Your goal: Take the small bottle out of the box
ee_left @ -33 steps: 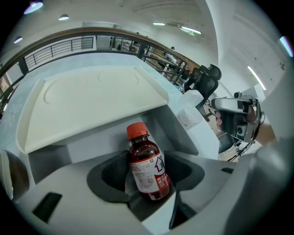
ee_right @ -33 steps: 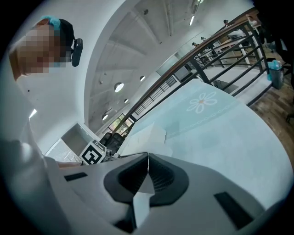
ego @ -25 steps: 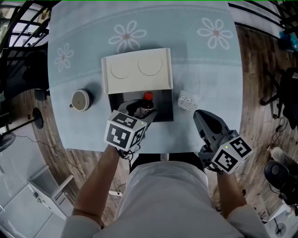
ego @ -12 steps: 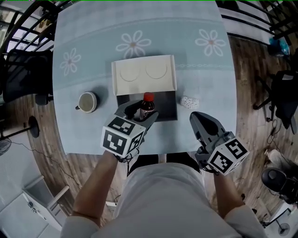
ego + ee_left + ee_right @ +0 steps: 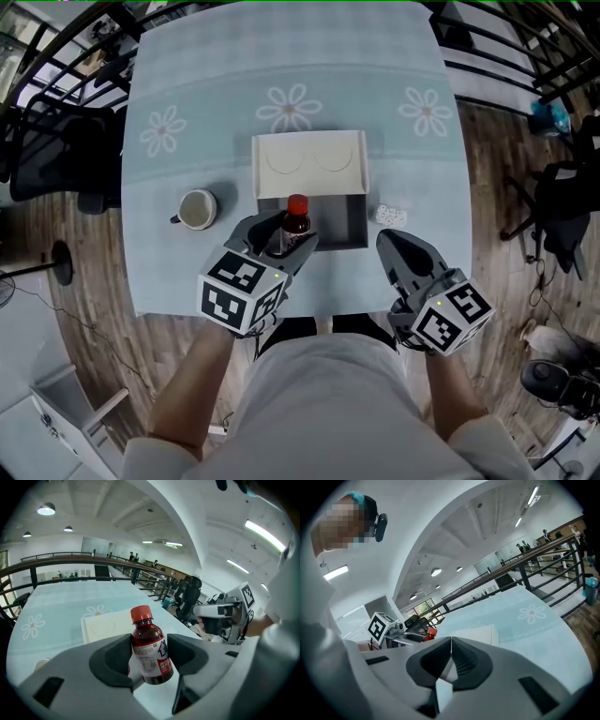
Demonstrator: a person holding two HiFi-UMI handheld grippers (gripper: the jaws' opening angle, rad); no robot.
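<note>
Now, in the head view, we see the left gripper [image 5: 279, 242] clamped on the small bottle [image 5: 296, 223]. Against a second ago, the bottle no longer sits deep in the dark well of the box [image 5: 349, 223]. It rides higher in the jaws, with its lower end showing at the box's front edge. We judge the lift to be nearly done and the bottle to be clearing the box, with setting it down on the table [image 5: 187, 112] still to come. The box's lid [image 5: 309, 161] lies folded back as before, and the mug [image 5: 197, 208] stands well apart to the left. The right gripper [image 5: 392, 242] hangs idle near a small white object [image 5: 391, 215]. The left gripper view adds what the head view cannot show. Both pads press the bottle's labelled sides, the bottle stays upright, and its base hangs free with pale tabletop beneath, the lid lying behind it. That confirms the bottle rests on nothing. The right gripper view settles that claw's state. Its jaws meet in a thin seam with nothing between them, and off to the left it catches the bottle's red cap [image 5: 431, 631] raised beside the left gripper.
</note>
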